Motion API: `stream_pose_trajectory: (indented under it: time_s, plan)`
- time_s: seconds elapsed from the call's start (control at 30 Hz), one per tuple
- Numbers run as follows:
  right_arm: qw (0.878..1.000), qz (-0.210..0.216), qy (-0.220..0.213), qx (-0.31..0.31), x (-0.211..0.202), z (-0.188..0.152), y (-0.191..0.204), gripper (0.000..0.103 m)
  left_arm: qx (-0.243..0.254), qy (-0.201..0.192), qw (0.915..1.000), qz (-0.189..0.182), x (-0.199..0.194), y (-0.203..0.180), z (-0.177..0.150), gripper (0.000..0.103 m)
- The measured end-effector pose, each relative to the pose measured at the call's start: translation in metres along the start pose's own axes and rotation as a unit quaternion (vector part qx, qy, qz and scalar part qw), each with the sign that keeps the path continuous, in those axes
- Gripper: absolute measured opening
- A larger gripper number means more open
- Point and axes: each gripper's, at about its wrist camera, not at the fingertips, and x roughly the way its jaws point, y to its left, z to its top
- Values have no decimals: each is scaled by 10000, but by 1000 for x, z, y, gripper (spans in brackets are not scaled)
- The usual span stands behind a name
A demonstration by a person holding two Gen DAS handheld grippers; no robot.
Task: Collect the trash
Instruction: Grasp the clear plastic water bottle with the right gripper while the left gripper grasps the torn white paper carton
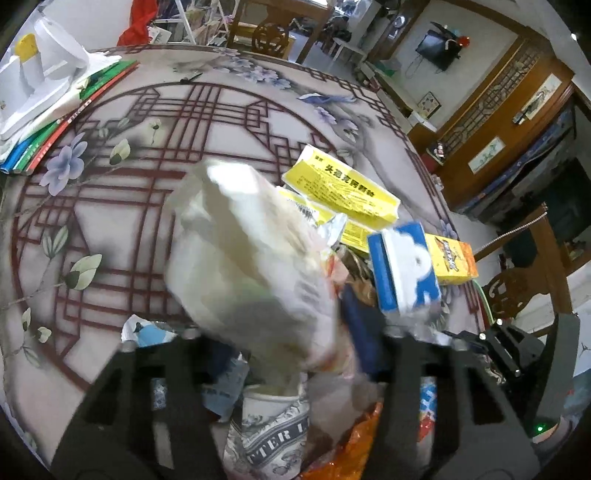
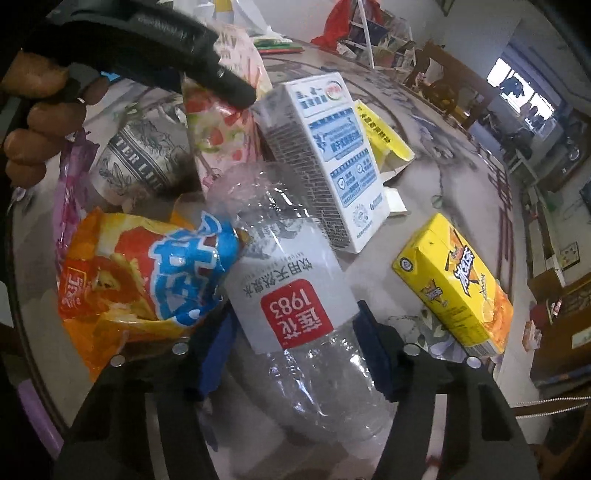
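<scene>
Both tongs sit low over a heap of trash on the round patterned table (image 1: 122, 184). Right gripper (image 2: 291, 354) pinches a clear plastic water bottle (image 2: 295, 295) between its blue-padded fingers (image 2: 373, 354), the white-and-red label reading 1983 lying just beyond the tips. Left gripper (image 1: 291, 354), seen from its own camera, has a blurred white-backed snack bag (image 1: 240, 258) standing up between its fingers (image 1: 162, 354), but the blur and the clutter hide the contact, so I cannot tell whether it is gripping or spread; in the right wrist view its black body reaches in from the upper left, with a pink floral bag (image 2: 218, 122) at its tip. Touching the bottle on the left lies a crumpled orange chip bag (image 2: 136, 280), and behind that a paper cup (image 2: 140, 158) printed with grey flowers lies on its side; the same cup shows directly under the left tongs. Just past the bottle stands a tilted white-and-blue milk carton (image 2: 328, 155). Off to the right, apart from the heap, a yellow lemon tea carton (image 2: 454, 284) lies on the tabletop. Behind the milk carton is an opened yellow medicine box (image 1: 343, 188). Farther off, at the table's edge, lies a stack of books (image 1: 55, 122) with white containers (image 1: 44, 66) on top. Wooden chairs (image 1: 273, 33) stand beyond.
</scene>
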Motion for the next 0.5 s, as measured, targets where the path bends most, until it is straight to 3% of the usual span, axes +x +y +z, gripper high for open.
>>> stream_pose_trajectory:
  time_s: [0.17, 0.5]
  plan:
    - [10000, 8, -42, 50, -5, 1, 3, 53, 15, -217, 9997, -65, -16, -2, 0, 29]
    - [9987, -199, -406, 242, -32, 6, -2, 53, 110, -726, 9973, -9, -62, -7, 2, 27]
